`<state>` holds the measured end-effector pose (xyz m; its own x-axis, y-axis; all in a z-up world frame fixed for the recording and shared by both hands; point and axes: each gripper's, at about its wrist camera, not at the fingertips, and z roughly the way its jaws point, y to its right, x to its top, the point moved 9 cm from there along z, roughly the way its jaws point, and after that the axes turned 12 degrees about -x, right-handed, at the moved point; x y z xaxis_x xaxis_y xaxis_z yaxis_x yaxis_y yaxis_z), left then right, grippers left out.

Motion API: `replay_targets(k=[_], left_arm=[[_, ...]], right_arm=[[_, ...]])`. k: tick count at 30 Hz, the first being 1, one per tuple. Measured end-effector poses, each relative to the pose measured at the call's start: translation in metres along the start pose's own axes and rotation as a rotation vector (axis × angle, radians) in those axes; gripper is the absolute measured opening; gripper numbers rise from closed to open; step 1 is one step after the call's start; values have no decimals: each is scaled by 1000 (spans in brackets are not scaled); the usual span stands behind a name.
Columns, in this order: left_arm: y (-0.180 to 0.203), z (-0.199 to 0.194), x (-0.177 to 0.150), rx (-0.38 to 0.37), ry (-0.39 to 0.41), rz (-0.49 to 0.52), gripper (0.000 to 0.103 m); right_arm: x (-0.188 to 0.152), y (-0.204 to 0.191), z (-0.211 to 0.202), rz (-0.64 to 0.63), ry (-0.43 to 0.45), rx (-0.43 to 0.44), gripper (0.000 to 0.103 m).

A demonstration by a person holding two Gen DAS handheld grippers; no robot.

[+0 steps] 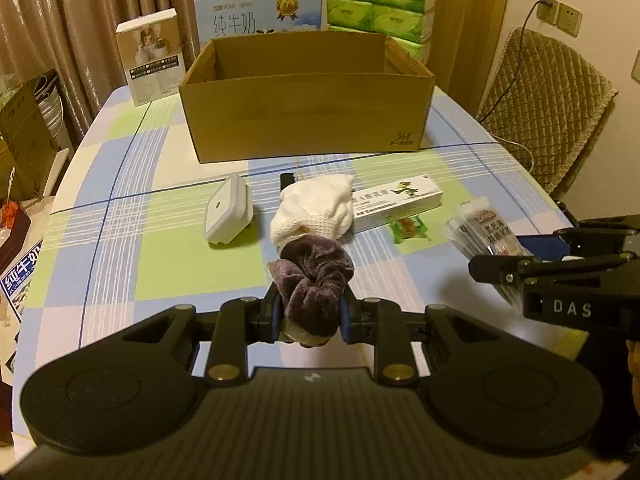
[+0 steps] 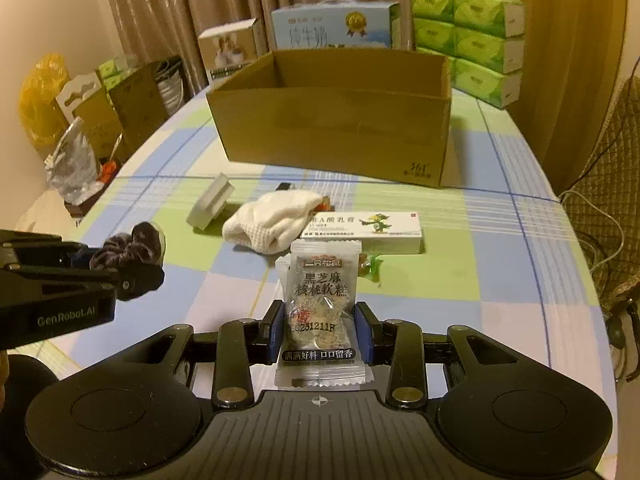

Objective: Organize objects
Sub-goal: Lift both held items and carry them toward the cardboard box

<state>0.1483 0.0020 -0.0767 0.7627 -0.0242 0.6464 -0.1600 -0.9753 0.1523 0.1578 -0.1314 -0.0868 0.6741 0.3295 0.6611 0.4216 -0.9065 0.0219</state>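
Right now both grippers are raised above the checked surface (image 1: 132, 240), each clenched on something. The left gripper (image 1: 310, 312) grasps a dark purple scrunchie (image 1: 316, 280) between its blue pads, and the right gripper (image 2: 320, 328) grasps a clear snack packet (image 2: 322, 300) with dark printed lettering, held upright. On the surface ahead of them lie a white cloth (image 1: 316, 208), a small white box (image 1: 228, 212) to its left, a long white carton (image 1: 396, 200) to its right, and a green candy wrapper (image 1: 408, 228) just in front of that carton. Farther back stands an open cardboard box (image 1: 308, 116), with its top flaps out of the way.
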Motion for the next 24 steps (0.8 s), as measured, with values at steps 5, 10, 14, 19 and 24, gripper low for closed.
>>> replay_targets(k=[5,10,14,19,24], left_arm=[[11,-13,1,-10,7,6,22],[18,-21,1,-16,13,15,22],[21,-26,3,-14,19,21,22],[23,-30,4,-18,26,20,22],[24,-32,5,-21,32,18,22]], right_arm=[[2,2,-18,7,16,-5,34],[5,2,-30,12,30,-9,34],[7,4,-37,13,41,-14,34],[8,5,-41,11,46,-18,34],[9,5,-42,11,47,-21,34]])
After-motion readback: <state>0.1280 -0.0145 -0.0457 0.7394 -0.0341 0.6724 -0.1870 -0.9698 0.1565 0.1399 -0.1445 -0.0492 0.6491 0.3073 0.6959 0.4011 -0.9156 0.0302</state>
